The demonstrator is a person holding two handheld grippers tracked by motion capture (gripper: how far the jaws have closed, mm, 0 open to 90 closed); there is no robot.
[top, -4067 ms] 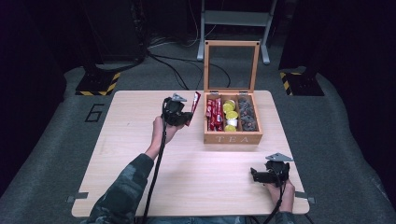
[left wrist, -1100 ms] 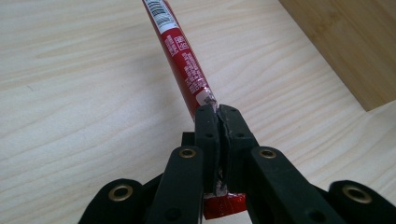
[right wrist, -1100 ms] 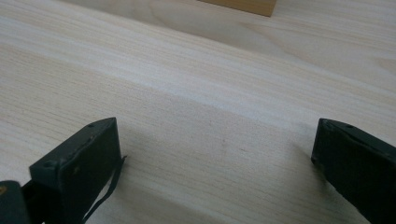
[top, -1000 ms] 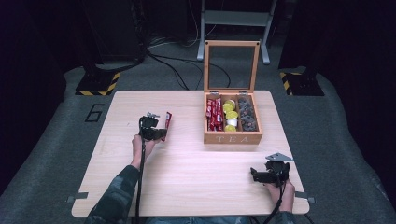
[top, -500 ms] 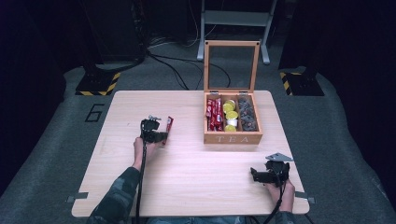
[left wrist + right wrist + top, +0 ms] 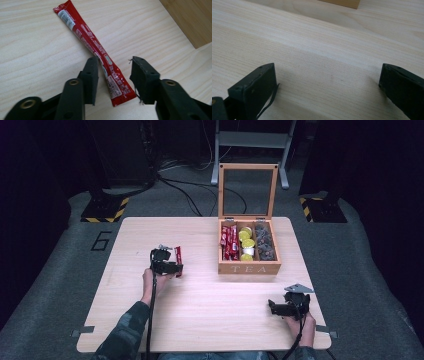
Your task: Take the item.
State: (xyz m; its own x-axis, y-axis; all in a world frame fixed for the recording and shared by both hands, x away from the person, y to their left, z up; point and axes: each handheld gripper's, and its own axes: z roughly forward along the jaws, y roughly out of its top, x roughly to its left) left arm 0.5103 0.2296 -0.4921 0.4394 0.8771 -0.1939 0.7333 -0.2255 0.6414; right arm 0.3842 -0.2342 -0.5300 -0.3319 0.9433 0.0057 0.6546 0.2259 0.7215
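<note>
While its jaws have just been opening, the left gripper (image 6: 113, 80) straddles a red stick sachet (image 6: 92, 47) lying flat on the table (image 6: 210, 305), pads clear of it. At three o'clock stands the tea box (image 6: 248, 247). Toward five o'clock, the right gripper (image 6: 280, 307) rests wide open, holding nothing.

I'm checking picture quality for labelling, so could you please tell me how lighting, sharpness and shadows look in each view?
High view: the table is evenly lit, the surroundings fall into darkness, and the image is soft. Left gripper view: the red sachet is sharp with slight foil glare; its print is visible but too small to read. Right gripper view: the near jaws look blurred, with faint shadows on the wood.
</note>
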